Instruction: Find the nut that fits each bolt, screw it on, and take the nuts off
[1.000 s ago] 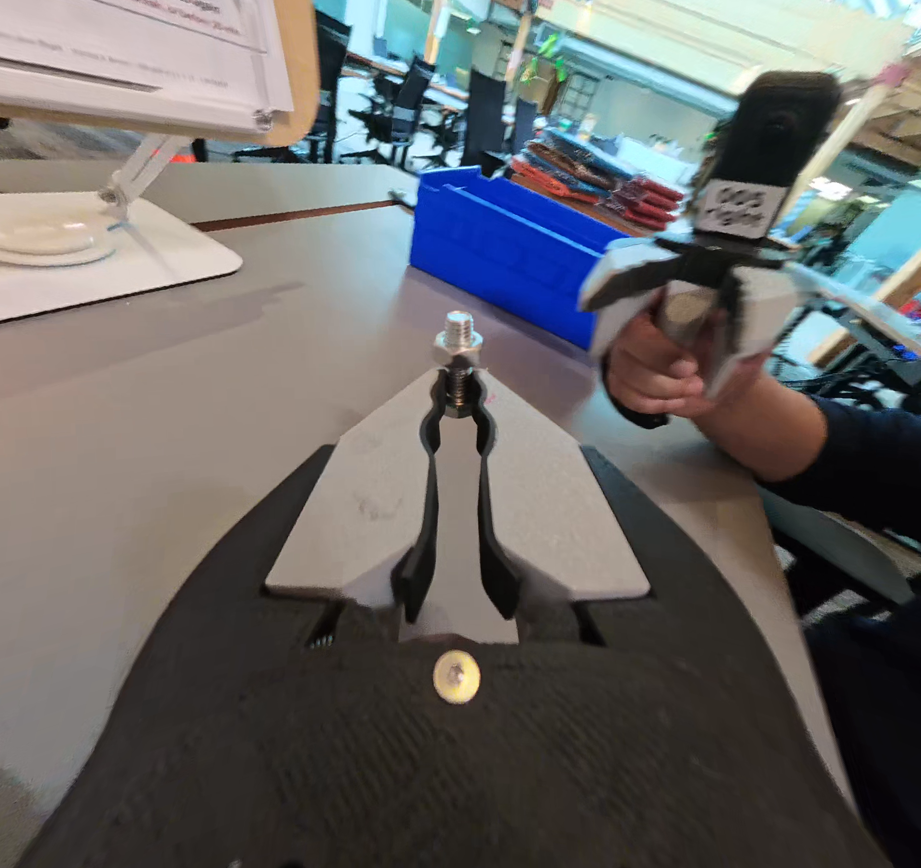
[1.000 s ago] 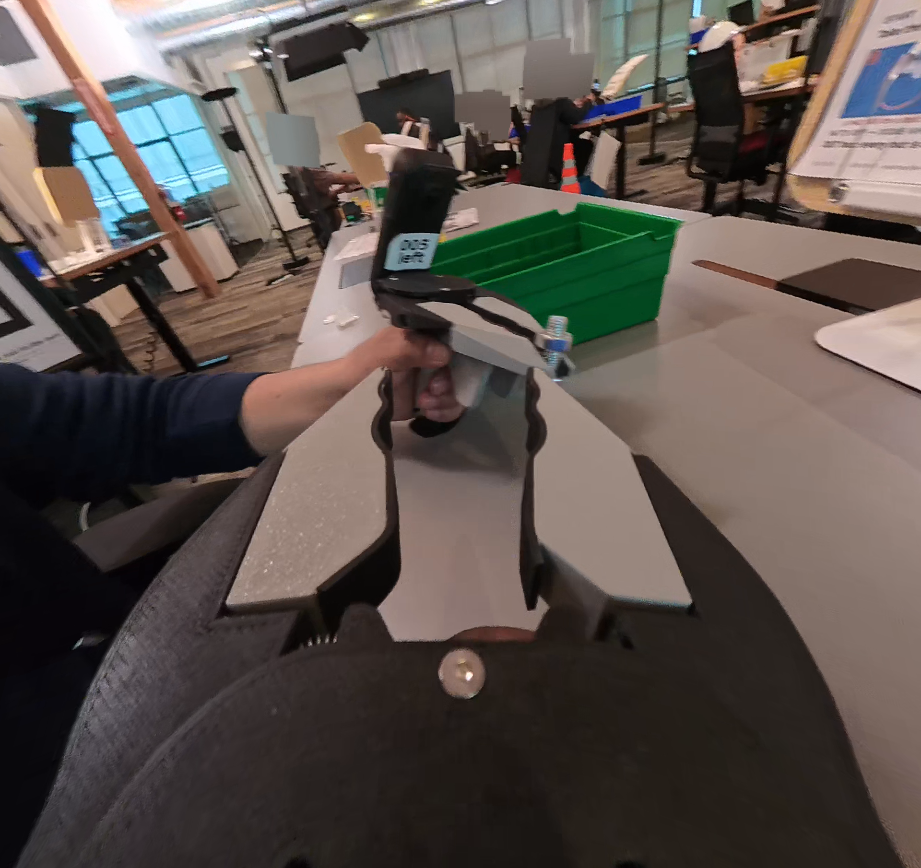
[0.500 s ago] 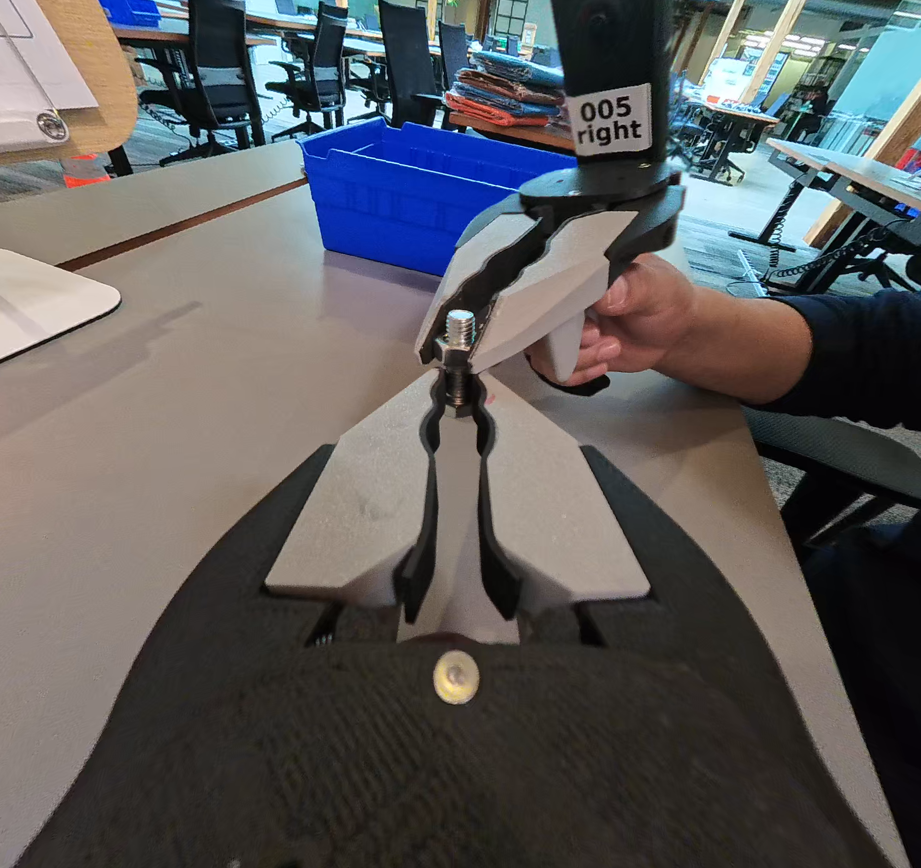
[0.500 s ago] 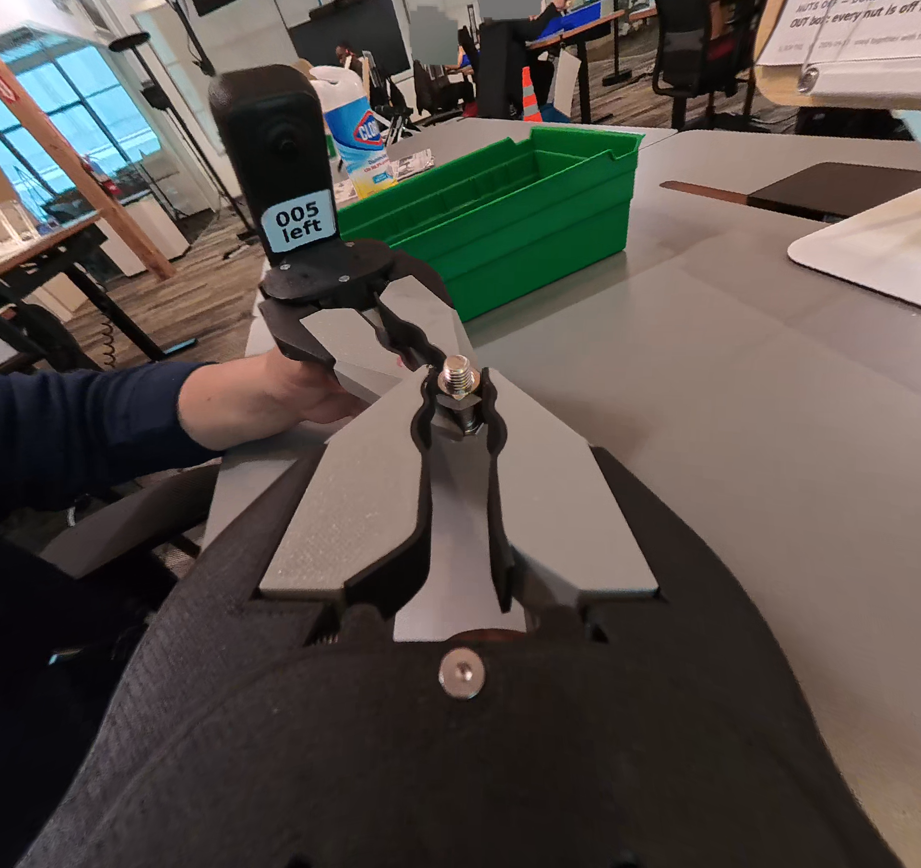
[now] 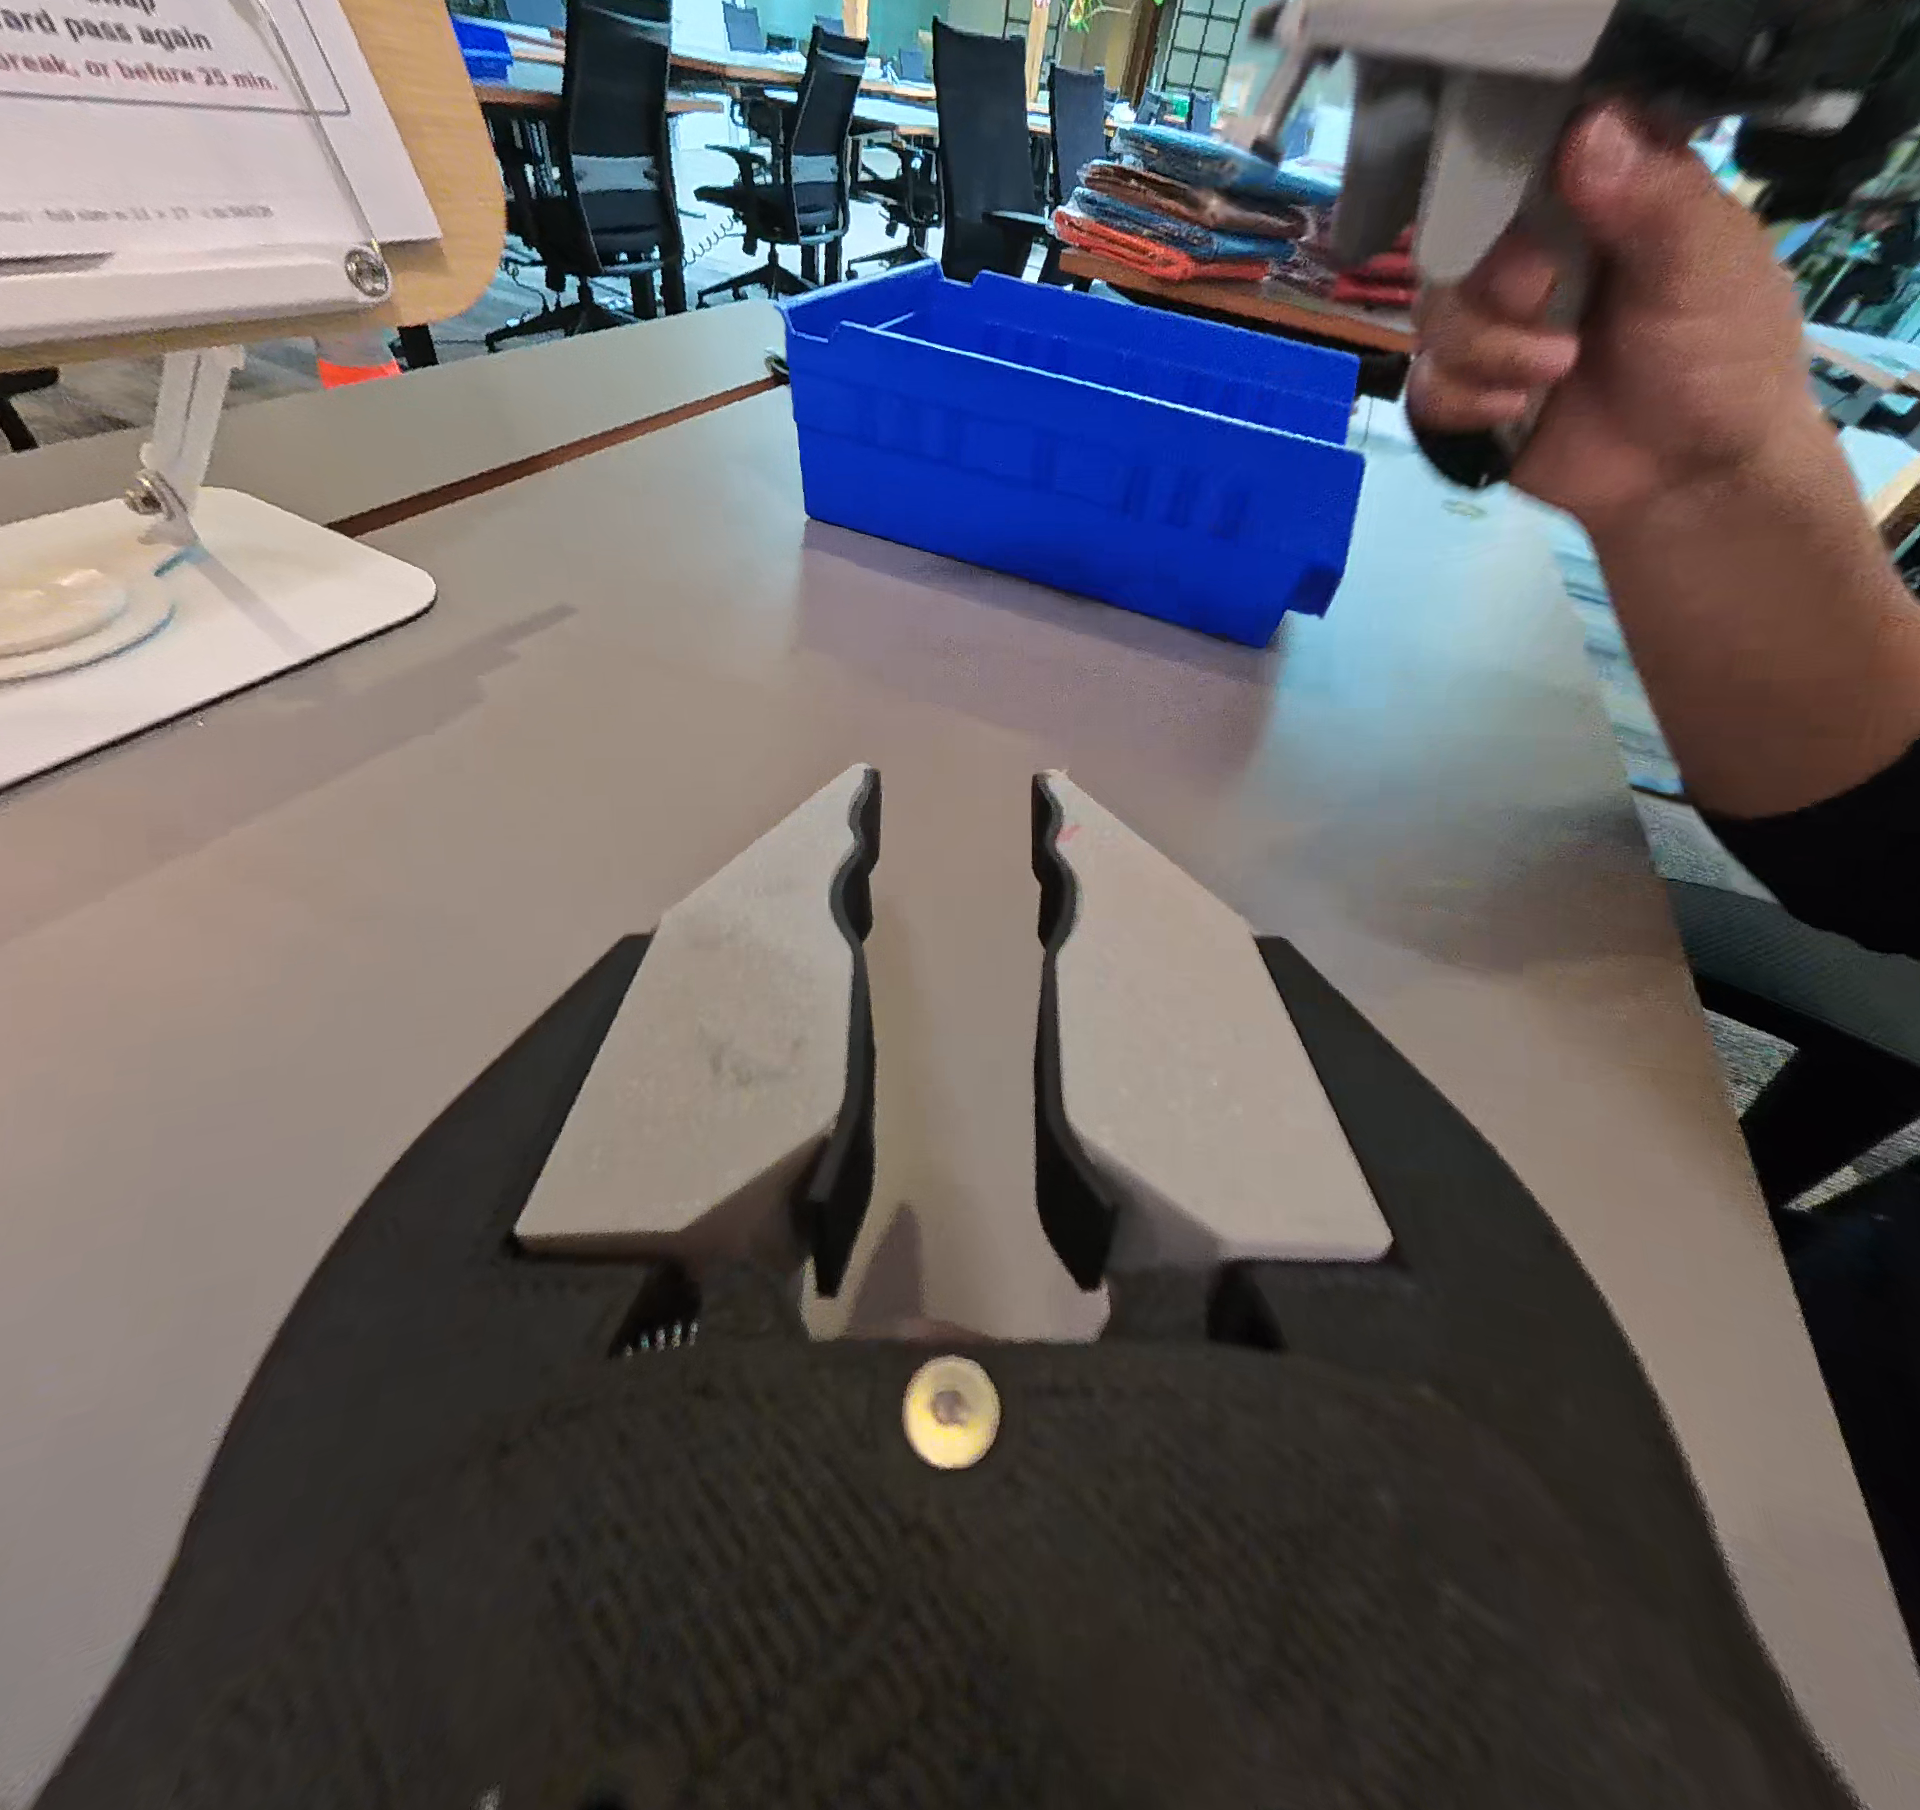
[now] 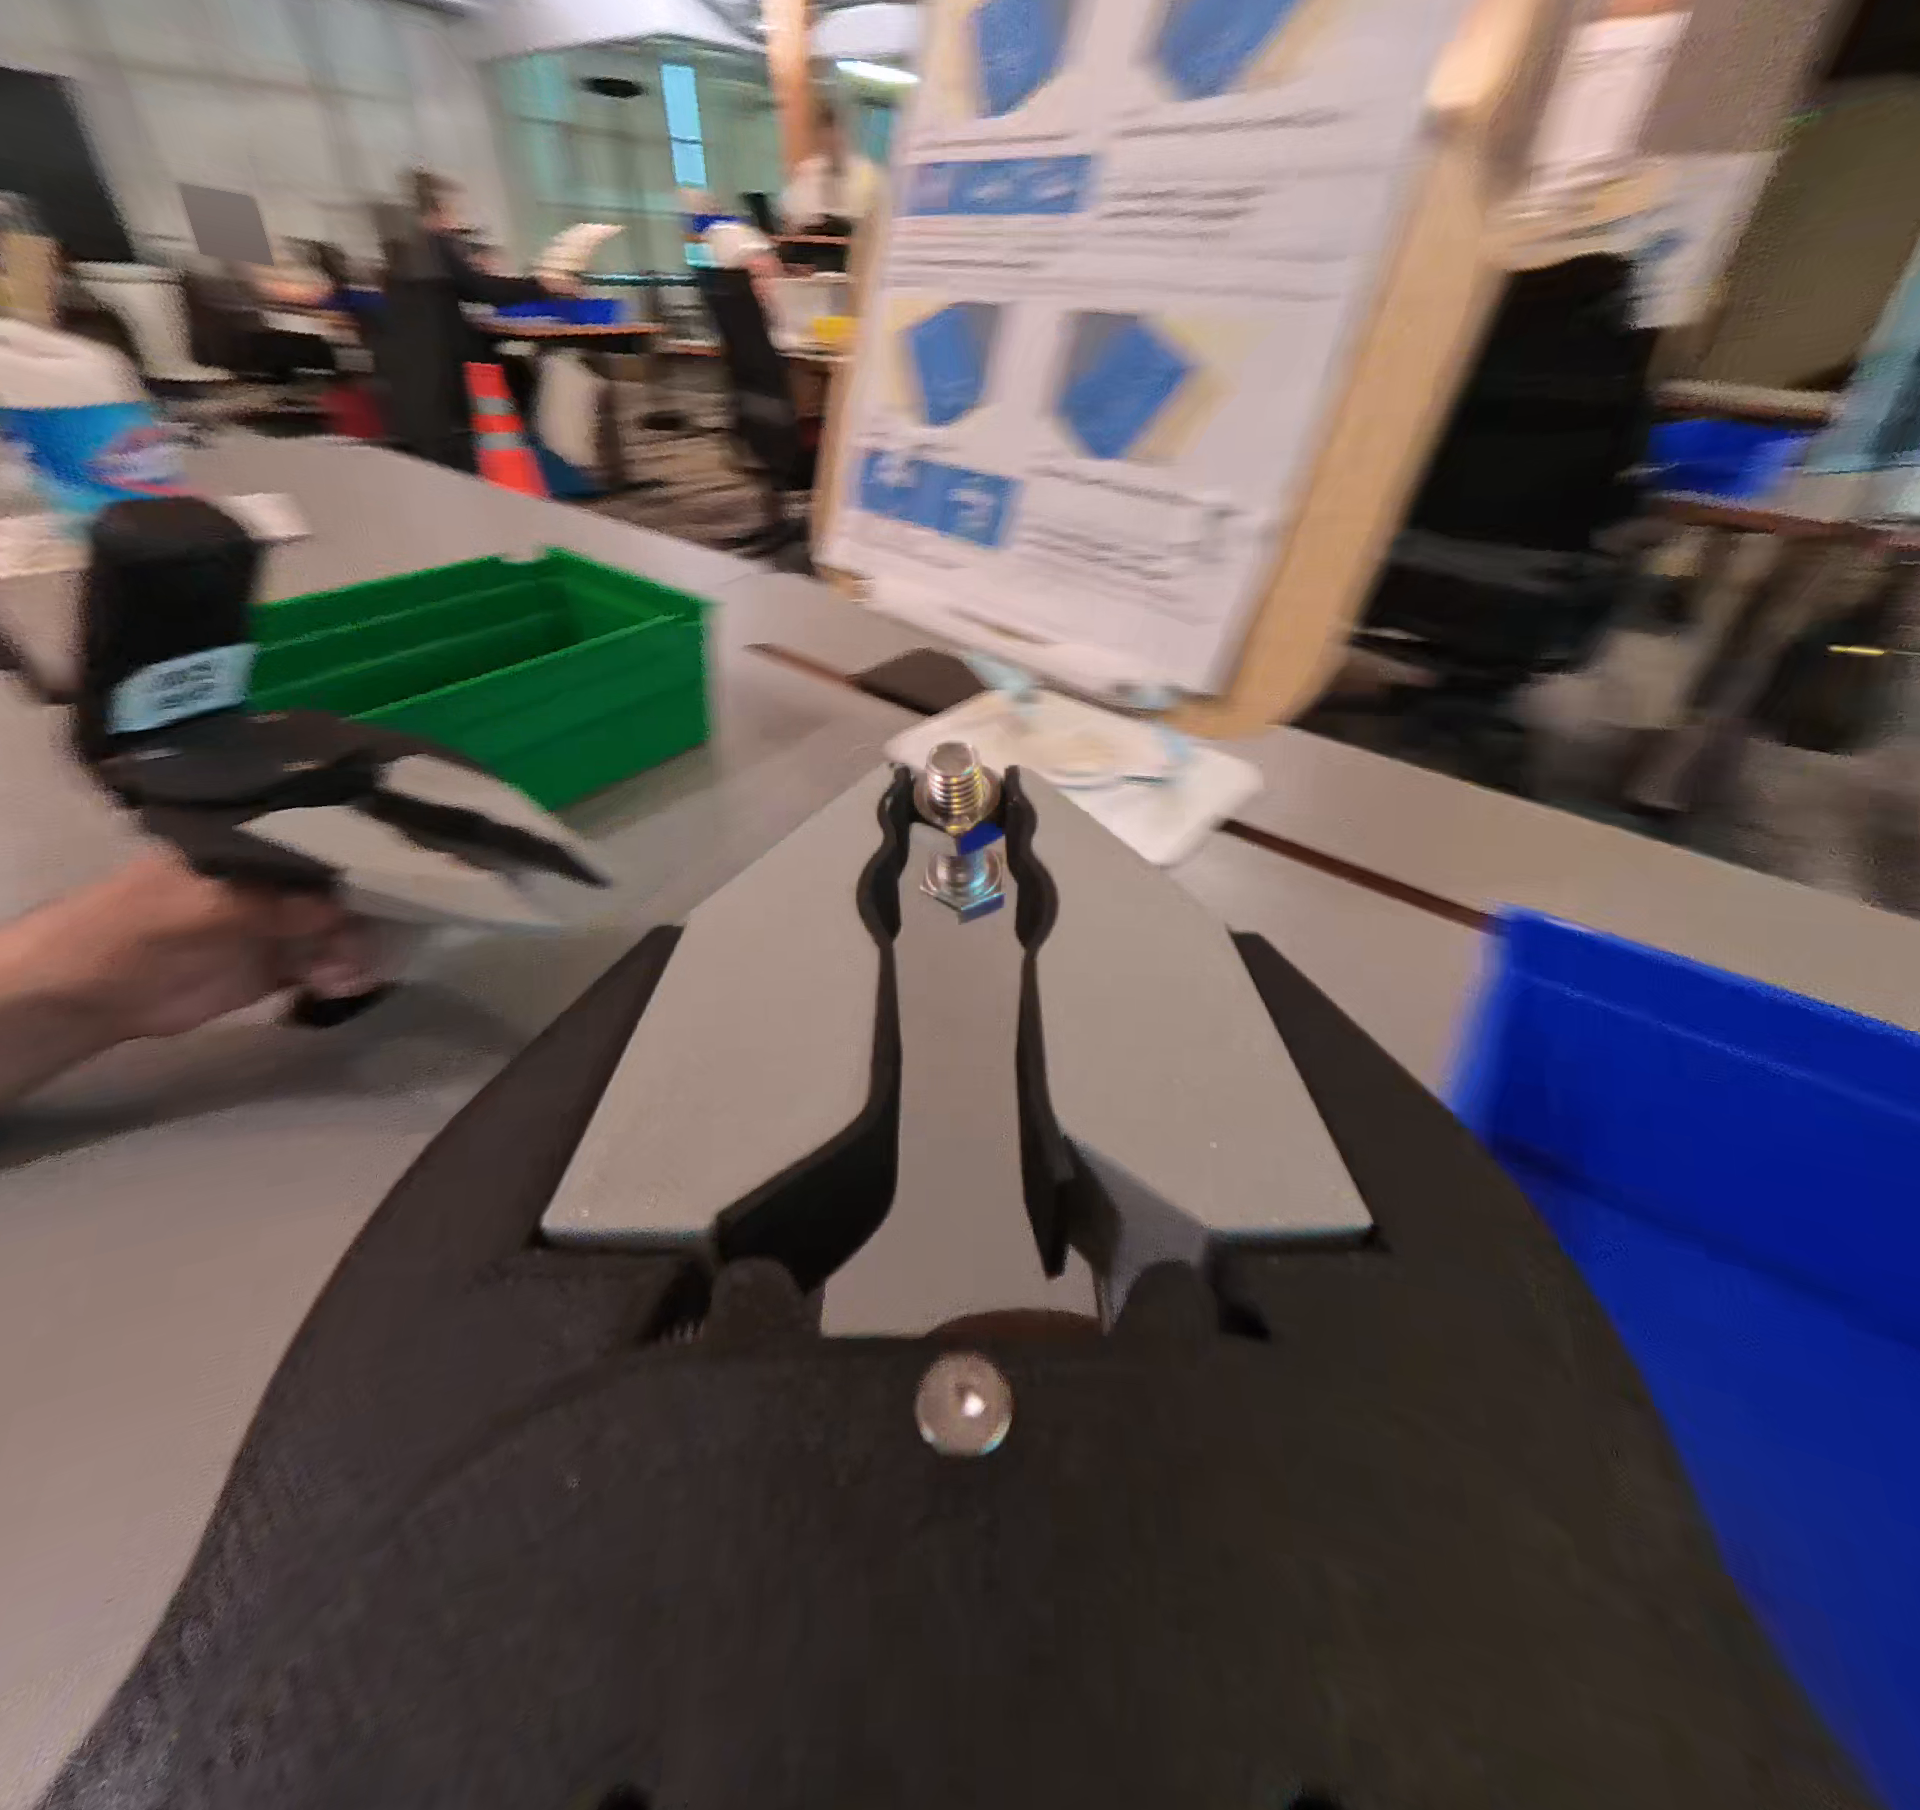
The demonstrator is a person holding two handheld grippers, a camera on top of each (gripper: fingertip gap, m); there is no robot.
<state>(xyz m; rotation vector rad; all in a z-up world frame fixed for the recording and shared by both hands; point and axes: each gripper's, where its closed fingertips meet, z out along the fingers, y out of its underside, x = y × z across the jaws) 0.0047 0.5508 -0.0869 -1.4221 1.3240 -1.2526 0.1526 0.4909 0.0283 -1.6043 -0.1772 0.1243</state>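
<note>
My right gripper (image 6: 954, 806) is shut on a silver bolt (image 6: 956, 771) at the nut near its threaded end. The bolt points up, and its hex head (image 6: 962, 890) with a blue mark hangs below the fingertips, above the grey table (image 6: 260, 1345). My left gripper (image 5: 956, 796) is open and empty, low over the table. In the left wrist view the right gripper (image 5: 1311, 25) is blurred at the upper right, held by a hand (image 5: 1621, 358); the bolt does not show there. In the right wrist view the left gripper (image 6: 561, 856) is at the left.
A blue bin (image 5: 1070, 472) stands on the table ahead of the left gripper and shows close at the right in the right wrist view (image 6: 1714, 1189). A green bin (image 6: 499, 659) stands at the far left. A sign board on a white stand (image 5: 187, 607) is at the back. My right fingertips sit around 20 centimetres from my left ones.
My left gripper has opened and let go of the bolt. My right gripper, shut on the nut, has lifted the bolt away up and to the right, towards the blue bin.
</note>
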